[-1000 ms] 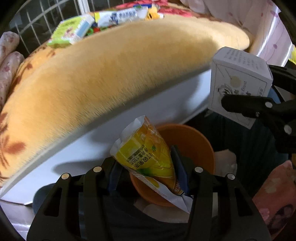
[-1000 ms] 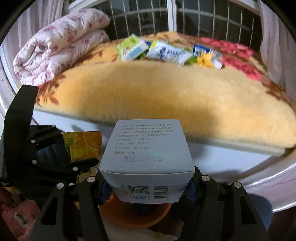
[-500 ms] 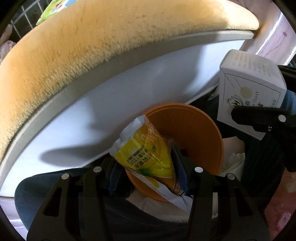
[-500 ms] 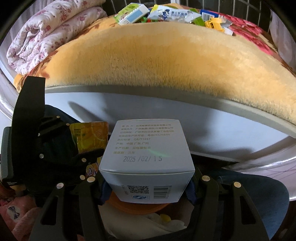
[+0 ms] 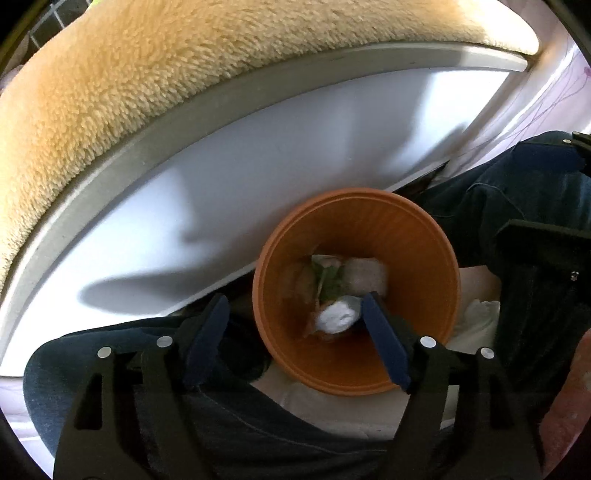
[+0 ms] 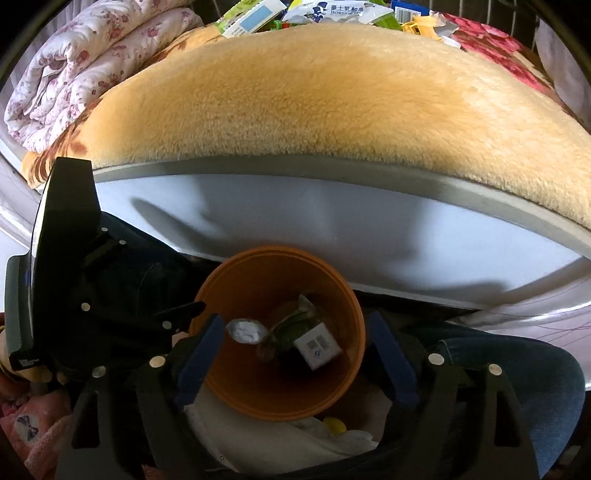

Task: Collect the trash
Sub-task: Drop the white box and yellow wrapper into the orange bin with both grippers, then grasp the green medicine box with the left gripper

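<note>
Two grippers: left hand-held gripper (image 5: 291,321) and right hand-held gripper (image 6: 295,338) both hang spread wide over the bin, holding nothing.
Bin (image 6: 332,280): orange, on the floor against the bed's near edge.
Trash in bin: white box (image 6: 317,345), crumpled wrappers.
Remaining trash (image 6: 306,14): at the bed's far edge.
Technique: lift clear of the rim before reaching; likely one item per gripper.
</note>
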A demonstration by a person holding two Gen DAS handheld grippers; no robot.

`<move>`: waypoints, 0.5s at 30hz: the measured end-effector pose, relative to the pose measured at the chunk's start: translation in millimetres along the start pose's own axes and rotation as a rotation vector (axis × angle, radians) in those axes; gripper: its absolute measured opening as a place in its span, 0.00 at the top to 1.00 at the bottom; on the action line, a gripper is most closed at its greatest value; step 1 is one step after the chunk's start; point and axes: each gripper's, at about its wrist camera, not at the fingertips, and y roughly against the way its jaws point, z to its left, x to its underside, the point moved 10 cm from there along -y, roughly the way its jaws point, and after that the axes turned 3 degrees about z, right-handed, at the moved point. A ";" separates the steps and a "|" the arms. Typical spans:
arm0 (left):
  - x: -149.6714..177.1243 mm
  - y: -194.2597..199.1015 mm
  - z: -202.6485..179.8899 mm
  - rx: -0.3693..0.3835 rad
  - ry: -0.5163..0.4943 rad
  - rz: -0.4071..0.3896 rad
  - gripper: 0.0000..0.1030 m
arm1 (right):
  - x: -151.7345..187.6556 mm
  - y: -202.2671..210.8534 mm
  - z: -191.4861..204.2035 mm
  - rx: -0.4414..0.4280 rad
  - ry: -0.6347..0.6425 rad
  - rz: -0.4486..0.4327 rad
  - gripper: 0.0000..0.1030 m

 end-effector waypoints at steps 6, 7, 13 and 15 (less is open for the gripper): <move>1.3 -0.1 -0.9 -0.019 0.003 -0.011 0.28 | -0.7 3.3 -4.3 0.002 -0.016 -0.010 0.22; 1.3 0.6 -0.3 -0.020 0.006 -0.013 0.28 | -1.9 2.2 -5.3 0.003 -0.018 -0.013 0.22; -3.1 13.0 5.3 -0.037 0.012 -0.048 0.28 | -1.4 11.9 -12.6 -0.002 -0.026 -0.041 0.22; -5.5 18.5 6.1 -0.037 0.017 -0.066 0.28 | -4.1 18.7 -13.3 -0.009 -0.029 -0.063 0.22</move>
